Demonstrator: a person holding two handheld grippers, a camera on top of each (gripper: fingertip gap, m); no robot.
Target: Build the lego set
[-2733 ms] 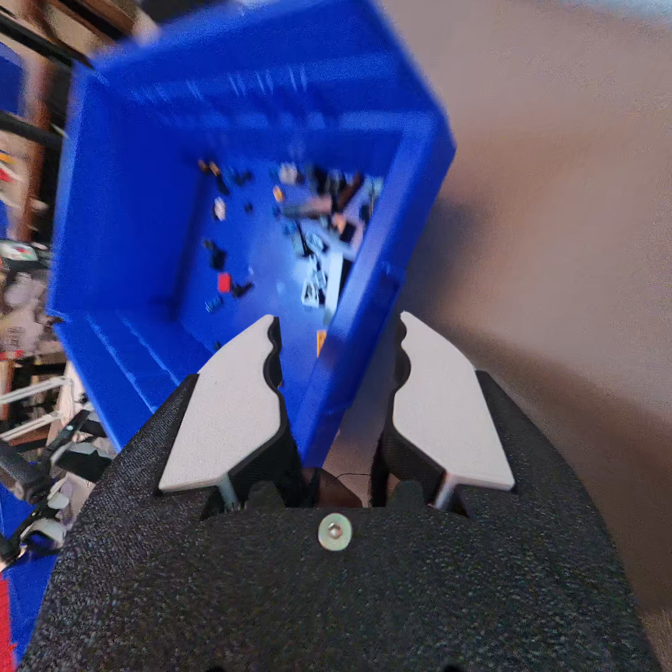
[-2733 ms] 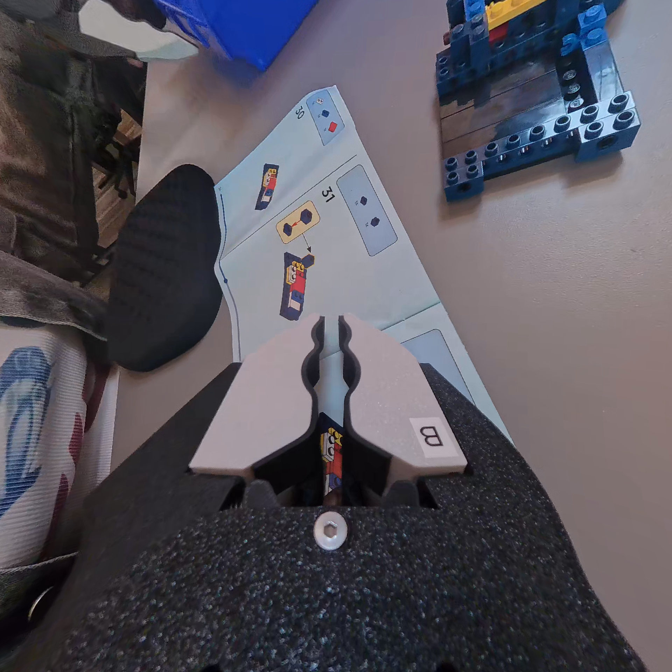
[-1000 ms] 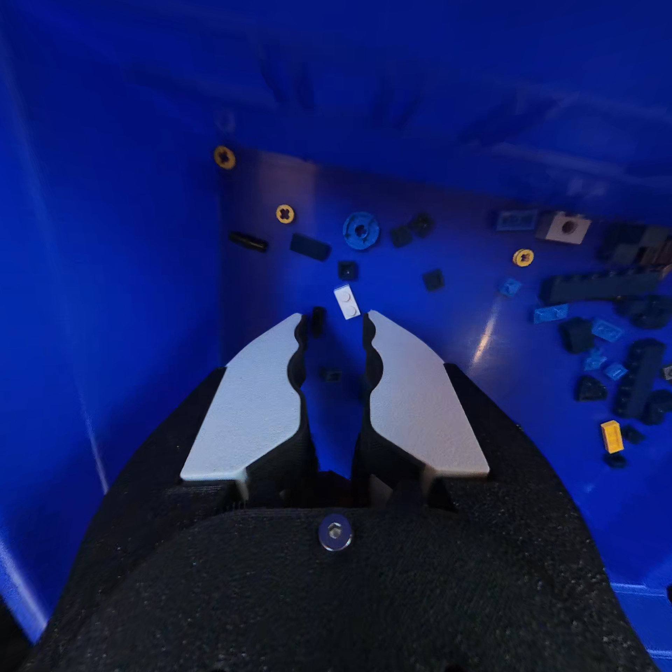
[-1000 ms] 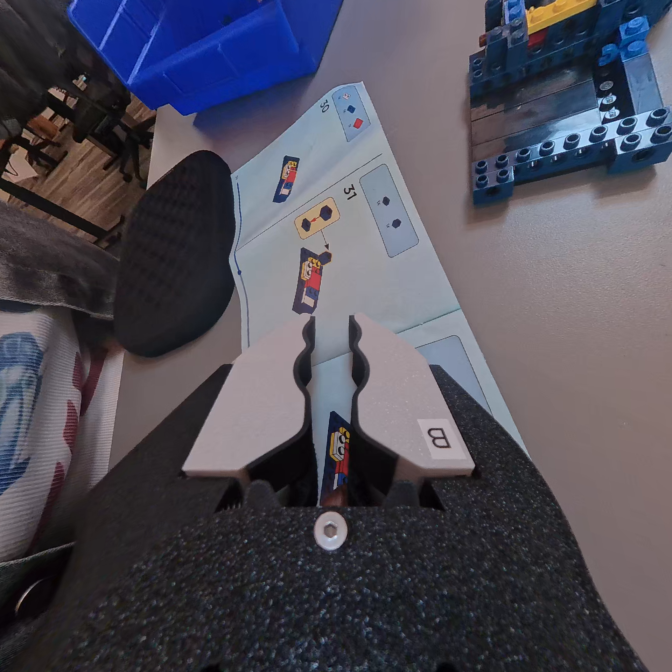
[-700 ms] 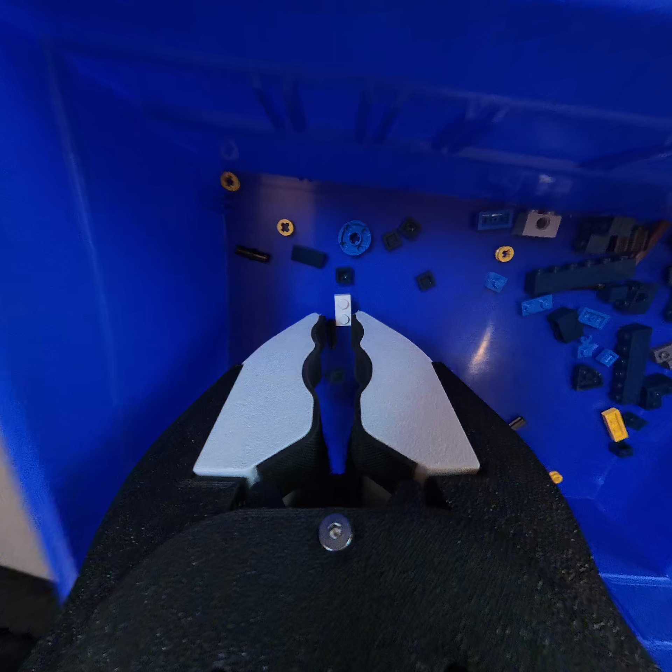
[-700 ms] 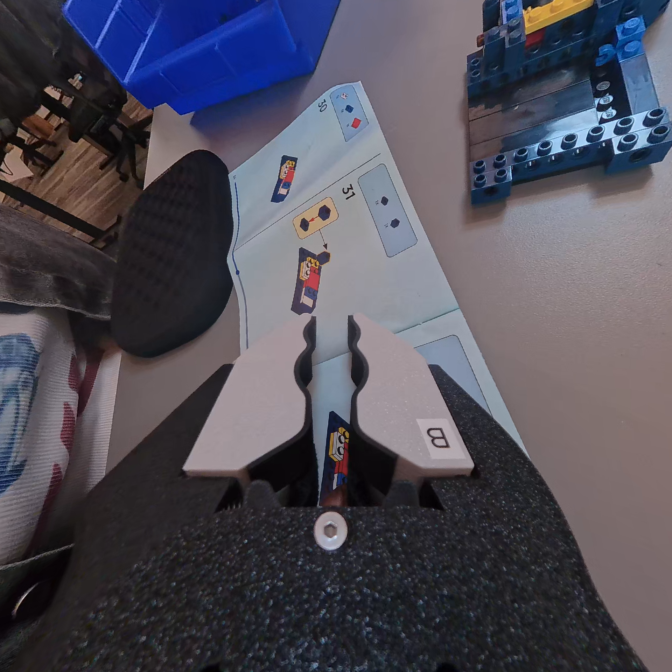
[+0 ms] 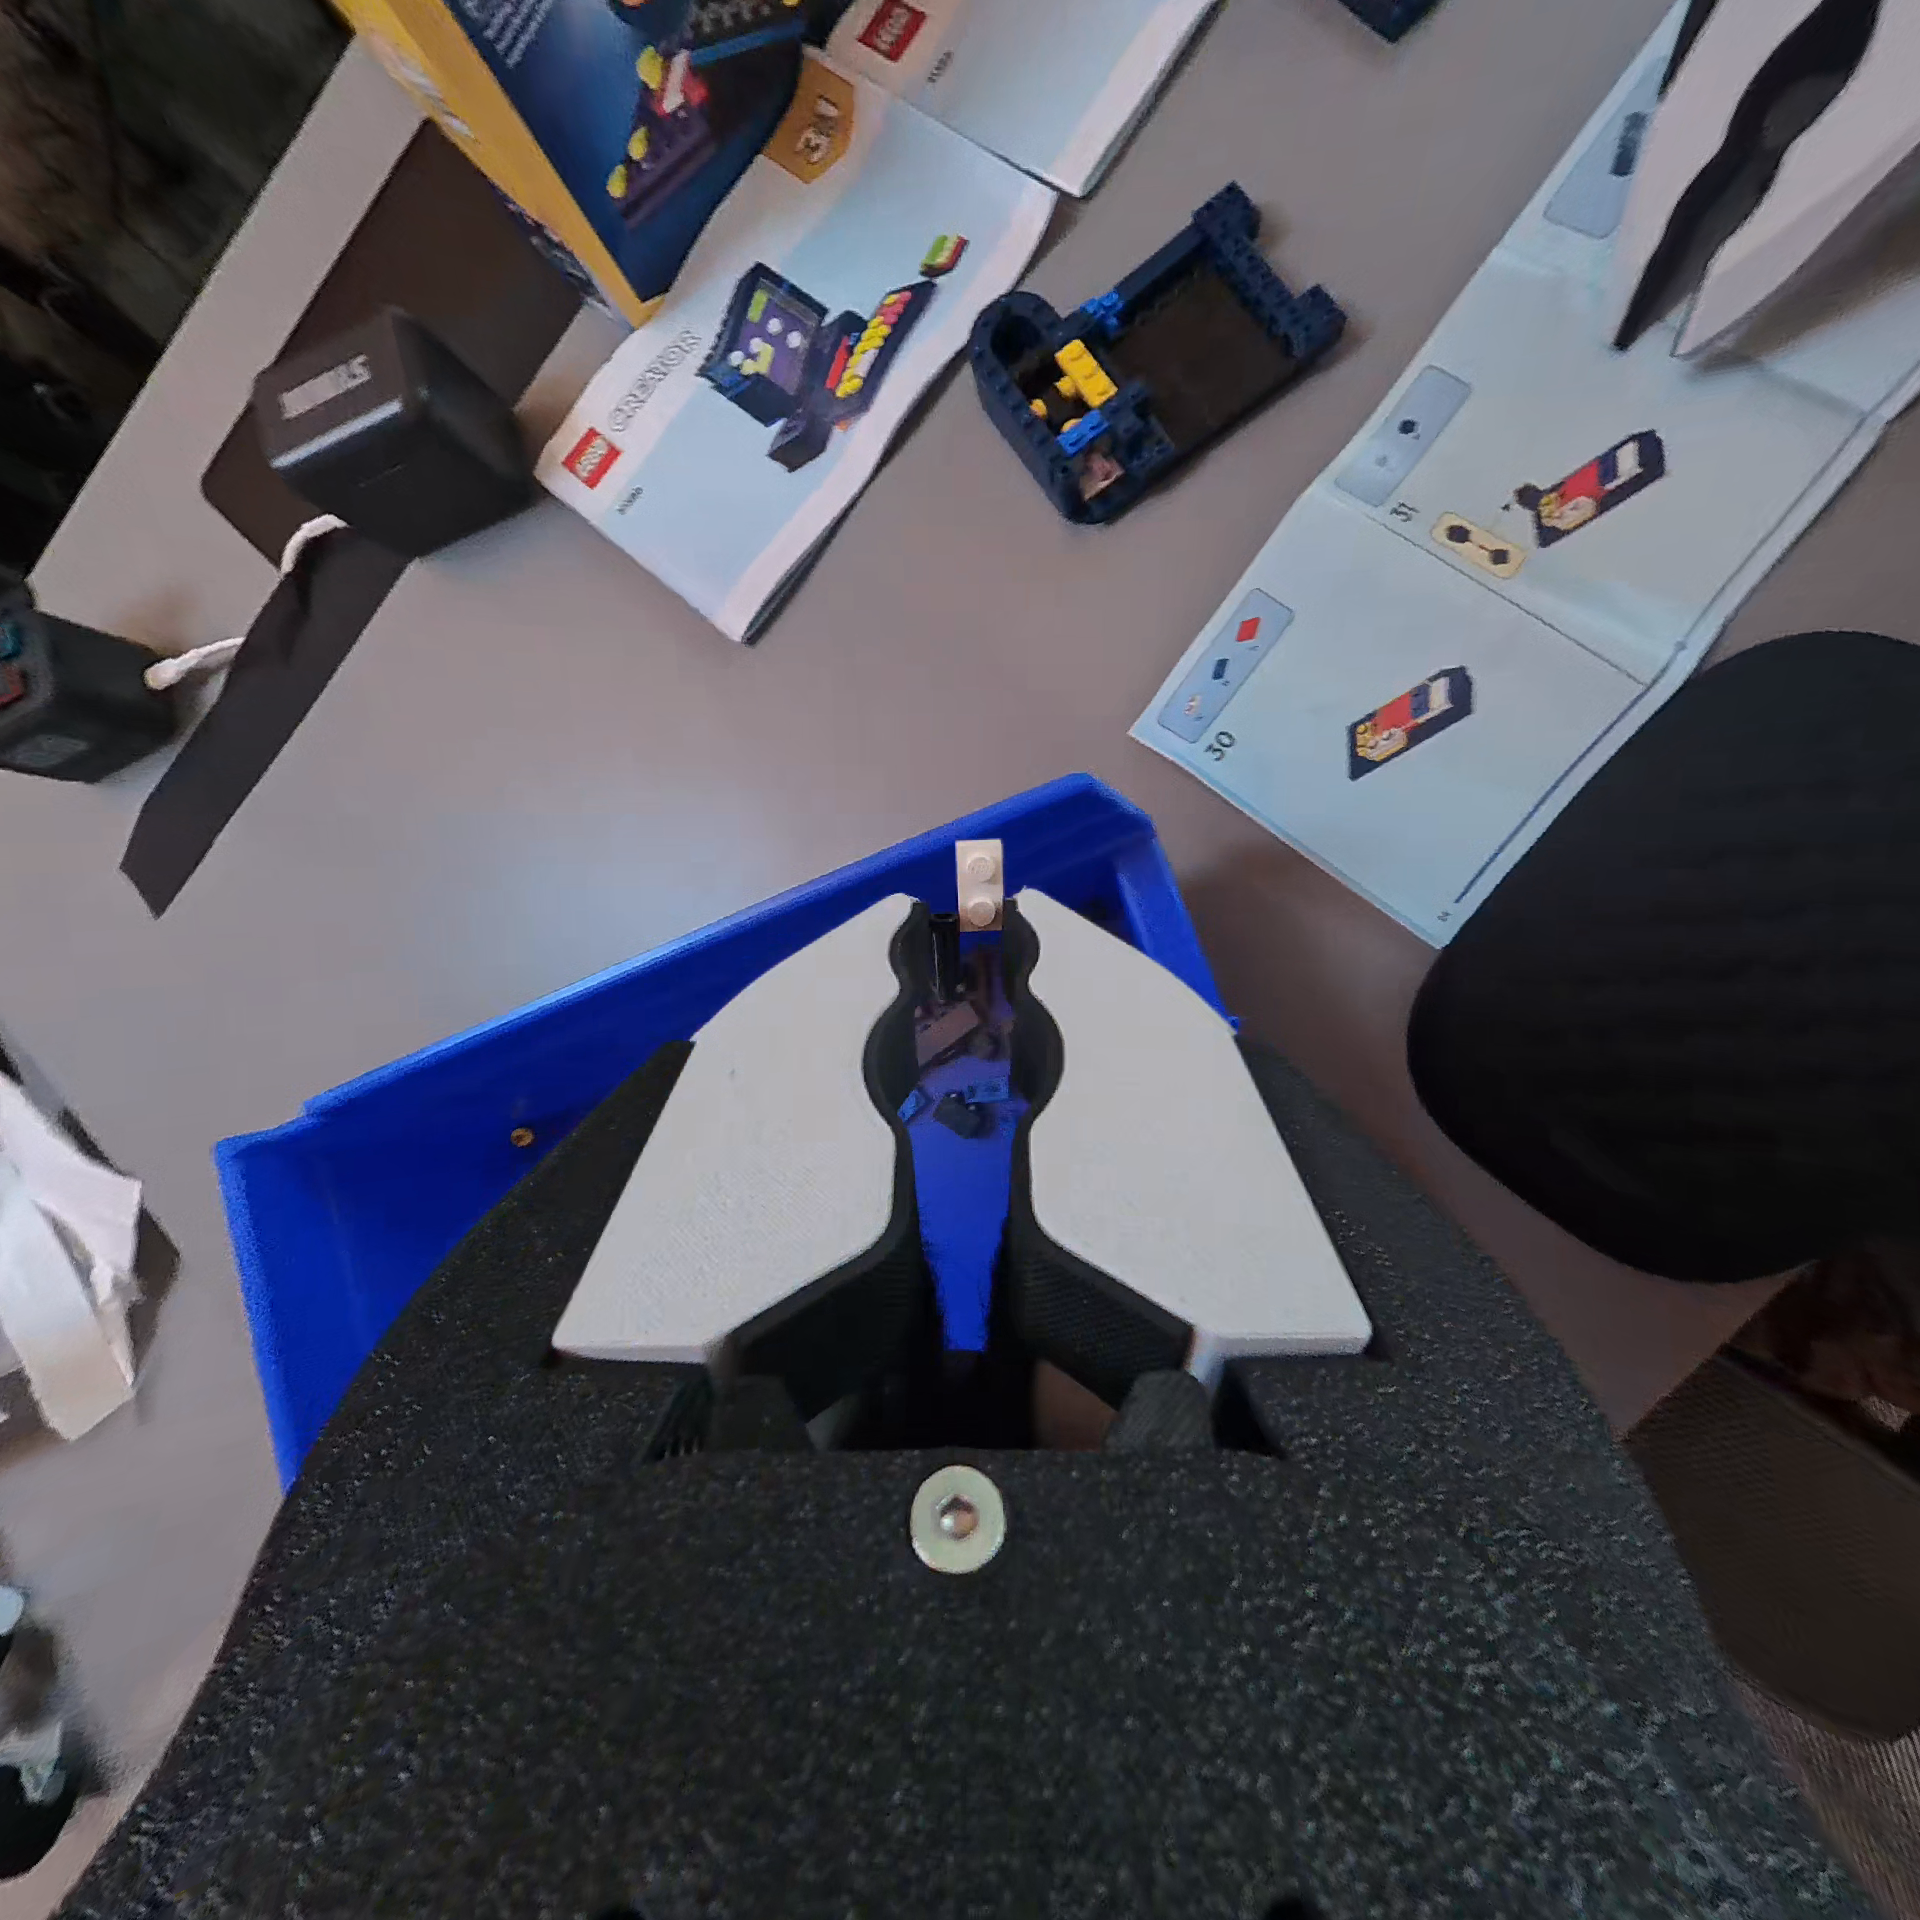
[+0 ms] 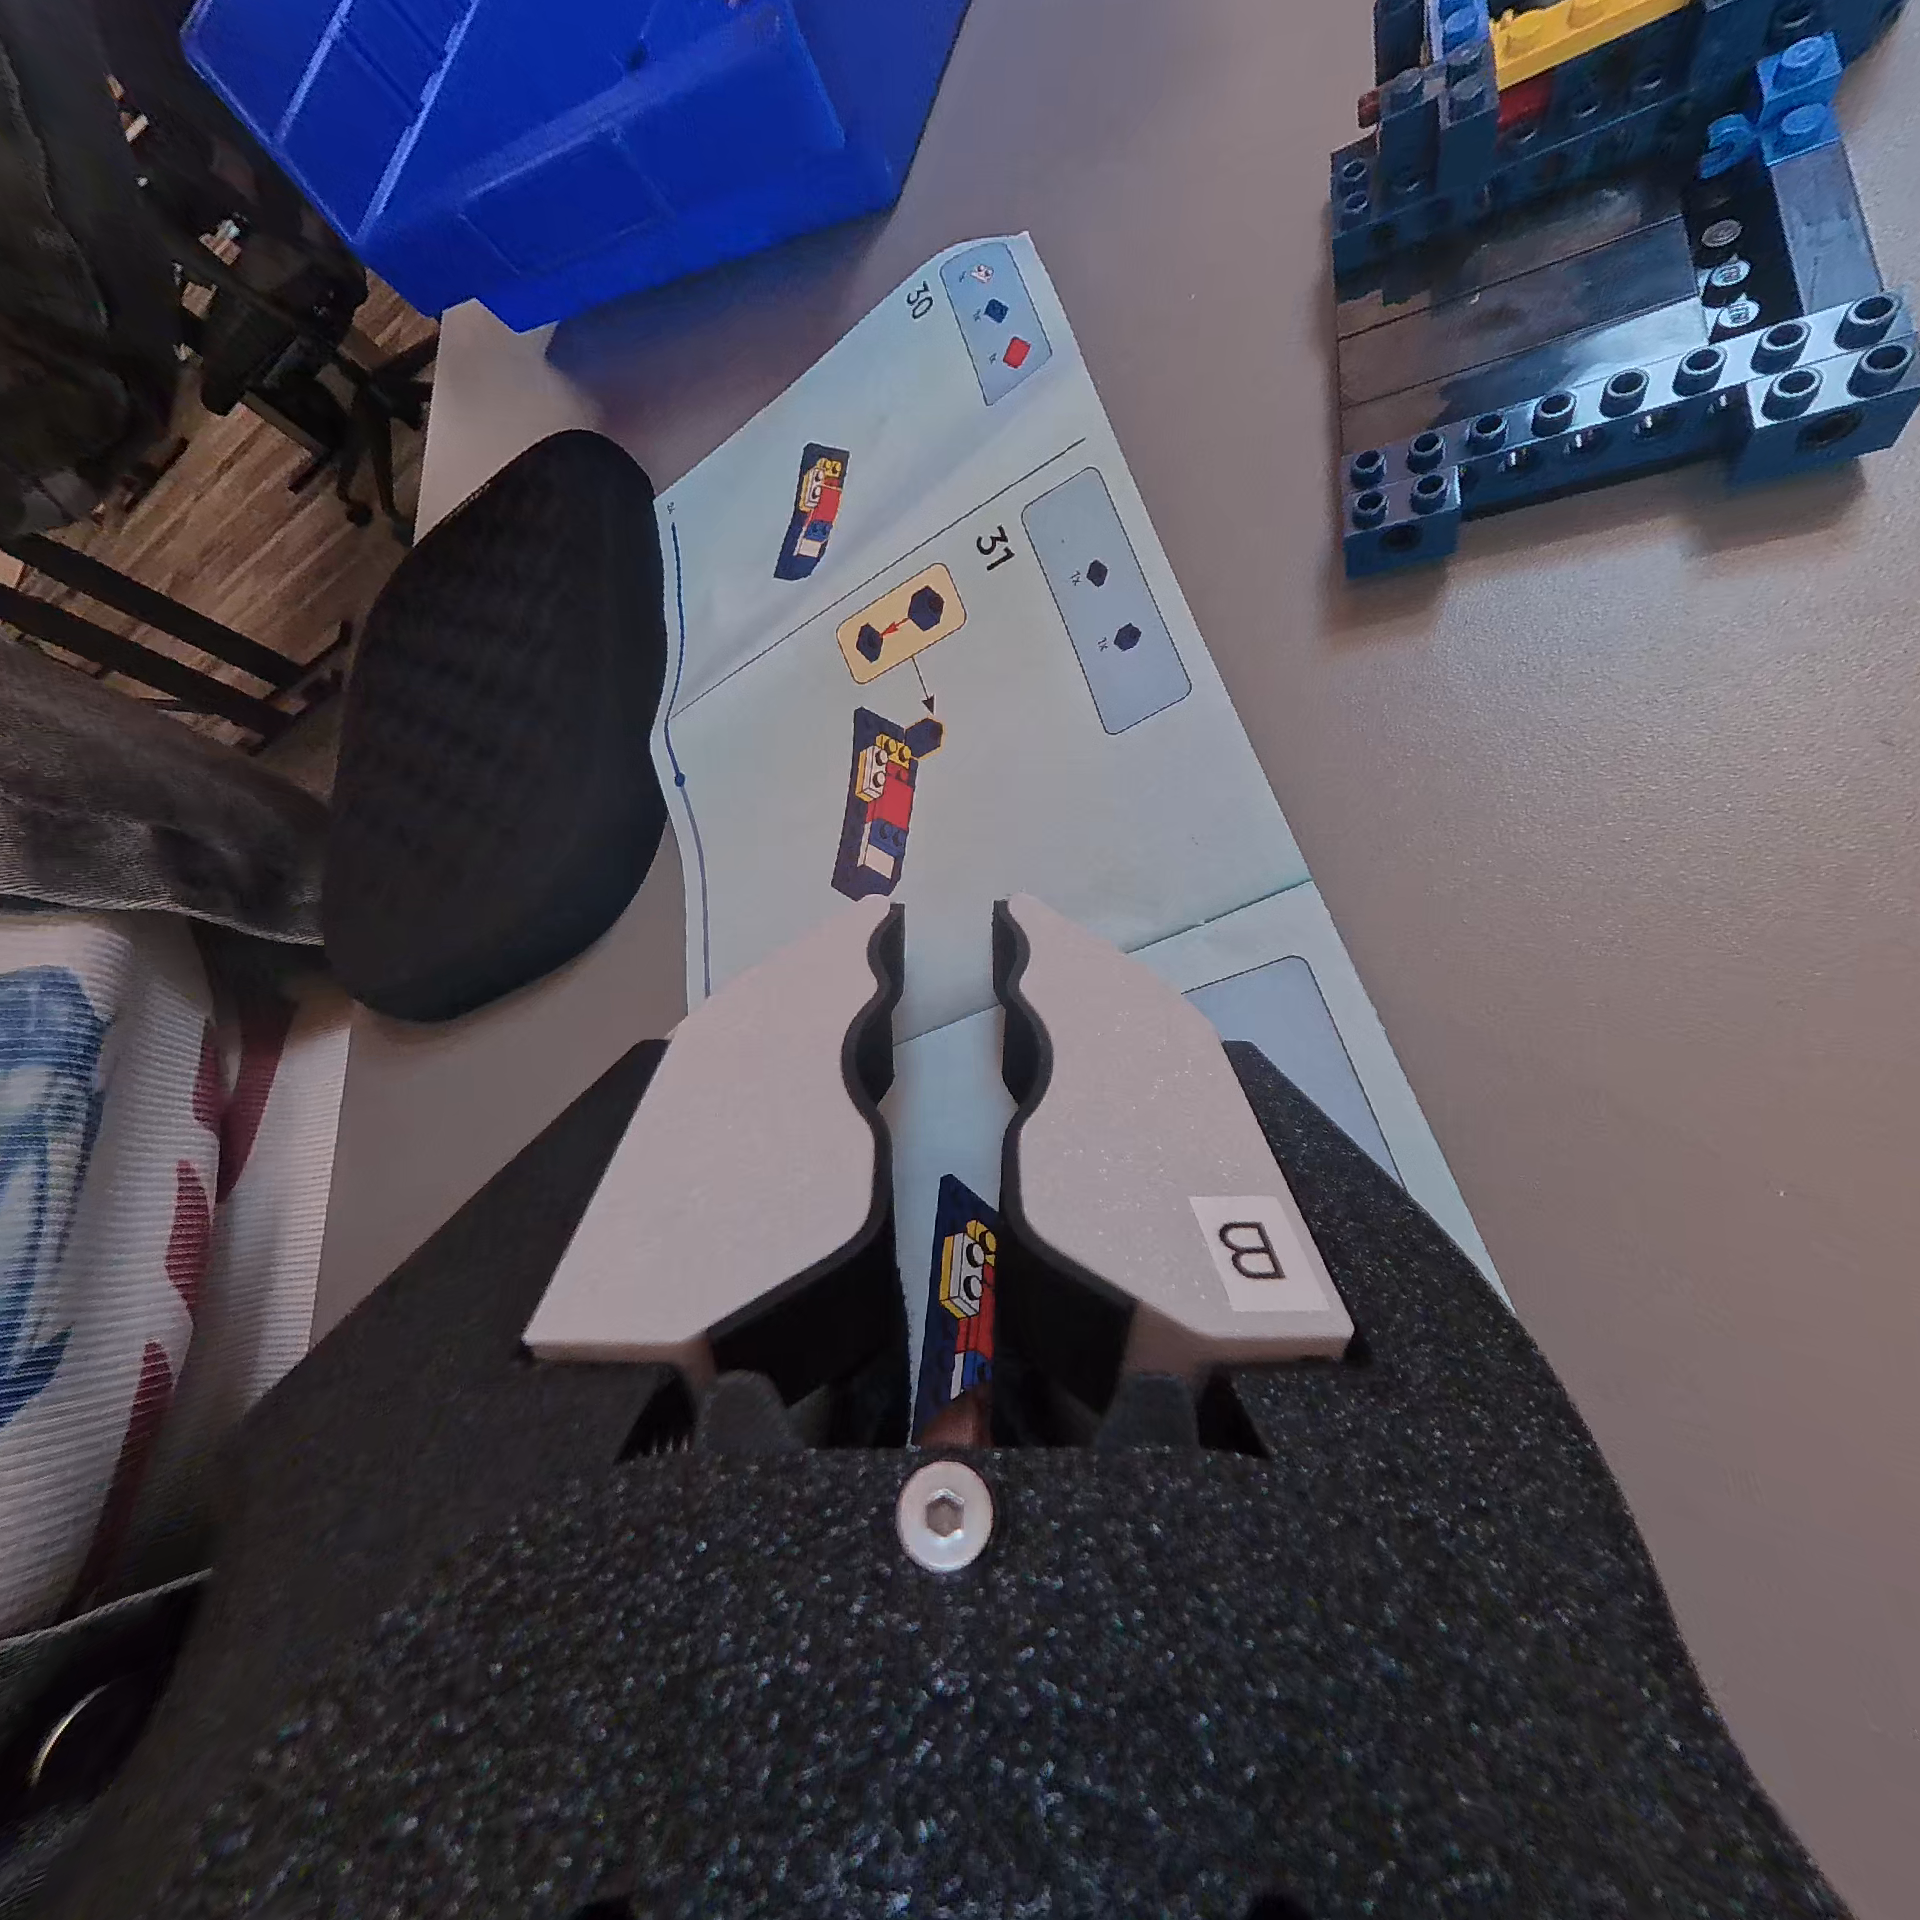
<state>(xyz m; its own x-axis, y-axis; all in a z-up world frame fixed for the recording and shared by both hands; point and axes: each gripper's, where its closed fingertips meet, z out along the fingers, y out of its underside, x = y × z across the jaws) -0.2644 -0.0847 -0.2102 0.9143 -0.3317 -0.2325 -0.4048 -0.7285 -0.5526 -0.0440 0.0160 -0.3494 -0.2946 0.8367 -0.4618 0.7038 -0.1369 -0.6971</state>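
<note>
My left gripper (image 7: pixel 966 914) is shut on a small white two-stud plate (image 7: pixel 979 883), which sticks out past the fingertips. A thin black pin (image 7: pixel 942 951) is pinched beside it. The gripper hangs above the rim of the blue bin (image 7: pixel 623 987), with loose bricks showing below between the fingers. My right gripper (image 8: pixel 948 914) is open with nothing between its fingers. It hovers just over an open instruction booklet (image 8: pixel 1039 727). It also shows in the left wrist view (image 7: pixel 1652 338) at the top right.
A dark blue brick build (image 8: pixel 1621 312) stands on the grey table (image 8: pixel 1558 935), also in the left wrist view (image 7: pixel 1153 353). A closed booklet (image 7: pixel 790 416), a yellow-and-blue box (image 7: pixel 623 135) and black cases (image 7: pixel 384 436) lie beyond. A black rounded pad (image 8: pixel 499 727) sits at the table edge. There is about 30 cm between the tips of the two grippers.
My left gripper closed on the white plate and black pin inside the bin, then lifted them out above the rim. The right gripper has hardly moved.
</note>
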